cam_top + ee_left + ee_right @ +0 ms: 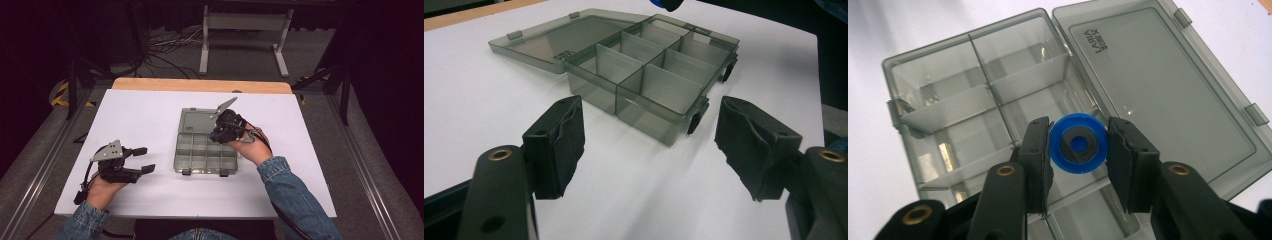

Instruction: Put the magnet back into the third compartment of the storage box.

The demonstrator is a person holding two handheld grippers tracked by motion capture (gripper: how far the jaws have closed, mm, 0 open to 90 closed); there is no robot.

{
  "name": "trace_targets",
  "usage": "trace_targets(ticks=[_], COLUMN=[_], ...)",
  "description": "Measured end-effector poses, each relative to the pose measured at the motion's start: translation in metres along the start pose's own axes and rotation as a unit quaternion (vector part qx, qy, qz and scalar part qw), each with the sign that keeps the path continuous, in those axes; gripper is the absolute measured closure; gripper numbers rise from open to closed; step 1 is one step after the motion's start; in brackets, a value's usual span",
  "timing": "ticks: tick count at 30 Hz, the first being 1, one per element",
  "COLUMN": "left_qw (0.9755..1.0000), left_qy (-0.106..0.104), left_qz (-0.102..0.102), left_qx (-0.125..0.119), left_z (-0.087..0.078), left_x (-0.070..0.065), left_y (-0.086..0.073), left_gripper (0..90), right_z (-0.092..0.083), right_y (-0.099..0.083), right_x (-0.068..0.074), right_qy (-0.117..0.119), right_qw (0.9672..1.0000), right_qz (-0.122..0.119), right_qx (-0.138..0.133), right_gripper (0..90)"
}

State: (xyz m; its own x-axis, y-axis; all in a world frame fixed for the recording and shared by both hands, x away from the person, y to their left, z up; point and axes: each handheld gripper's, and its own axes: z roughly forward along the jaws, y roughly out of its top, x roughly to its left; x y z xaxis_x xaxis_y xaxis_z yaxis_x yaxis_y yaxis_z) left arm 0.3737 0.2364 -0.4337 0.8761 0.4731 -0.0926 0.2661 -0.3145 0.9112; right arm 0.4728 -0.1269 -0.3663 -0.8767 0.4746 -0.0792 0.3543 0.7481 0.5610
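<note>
Right tongs [1078, 150] are clamped on a small blue disc [1077, 144] with a dark centre, hanging over the open compartments of the smoky clear organizer box [983, 95], lid flopped flat behind. Left tongs [651, 145] sit apart, nothing between them, on bare white counter [150, 115] beside the box. The disc's underside is hidden.

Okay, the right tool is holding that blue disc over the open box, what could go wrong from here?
1. The blue disc is pinched only by its edges in the right tool; it could slip or twist out early.
2. It hangs over the dividers of the box, so it might land on a wall or in the wrong compartment.
3. The left tool is off the box, so a bump may shift it.
</note>
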Motion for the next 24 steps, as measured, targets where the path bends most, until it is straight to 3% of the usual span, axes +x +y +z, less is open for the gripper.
trace_targets(ticks=[7, 24], left_qw=[1.0000, 1.0000], left_qy=[0.000, 0.000], left_qz=[0.000, 0.000], left_qx=[0.001, 0.002], left_z=[0.000, 0.000], left_x=[0.000, 0.000], left_y=[0.000, 0.000], left_gripper=[28.5, 28.5], right_z=[0.007, 0.026], right_y=[-0.005, -0.013], right_x=[-0.009, -0.010], right_qy=[-0.005, 0.008], right_qw=[0.9999, 0.9996], right_qz=[0.013, 0.017], right_qx=[0.002, 0.022], right_gripper=[62.9, 62.9])
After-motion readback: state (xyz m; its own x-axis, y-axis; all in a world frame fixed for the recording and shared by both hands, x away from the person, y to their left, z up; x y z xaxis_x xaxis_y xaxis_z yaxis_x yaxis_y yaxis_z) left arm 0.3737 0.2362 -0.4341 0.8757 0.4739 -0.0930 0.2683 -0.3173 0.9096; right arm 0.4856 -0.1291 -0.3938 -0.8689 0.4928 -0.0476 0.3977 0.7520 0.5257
